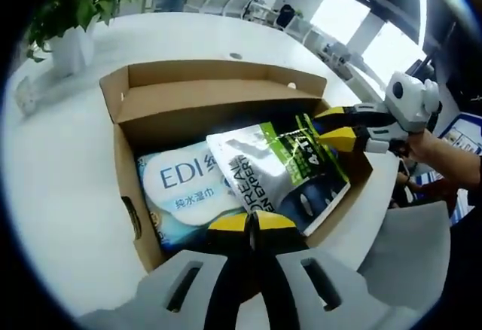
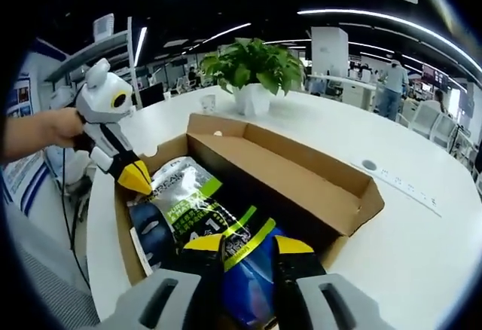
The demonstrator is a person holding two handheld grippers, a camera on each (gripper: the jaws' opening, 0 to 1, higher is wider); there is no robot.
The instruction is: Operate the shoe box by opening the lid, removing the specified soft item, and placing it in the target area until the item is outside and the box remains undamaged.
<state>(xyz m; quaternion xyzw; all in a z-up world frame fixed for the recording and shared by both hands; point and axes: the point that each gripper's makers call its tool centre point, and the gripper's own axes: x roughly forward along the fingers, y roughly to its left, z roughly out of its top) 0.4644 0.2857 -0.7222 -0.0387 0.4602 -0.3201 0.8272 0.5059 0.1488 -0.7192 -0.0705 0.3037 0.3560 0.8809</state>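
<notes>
An open cardboard shoe box (image 1: 128, 119) (image 2: 301, 172) sits on a white table, its lid folded back. Inside lie a blue-white wipes pack (image 1: 181, 183) and, tilted on top of it, a grey, green and black soft pouch (image 1: 279, 168) (image 2: 188, 194). My right gripper (image 1: 325, 128) (image 2: 248, 245) is shut on the pouch's edge, which shows between its yellow-tipped jaws. My left gripper (image 1: 251, 223) (image 2: 137, 177) is shut at the box's near rim beside the pouch's corner. Whether it pinches the rim I cannot tell.
A potted plant in a white pot (image 1: 71, 47) (image 2: 252, 96) stands on the table (image 1: 53, 194) (image 2: 422, 232) beyond the box, with a small white cup (image 2: 208, 104) near it. A person's hand (image 2: 45, 130) holds the left gripper. Office desks and chairs fill the background.
</notes>
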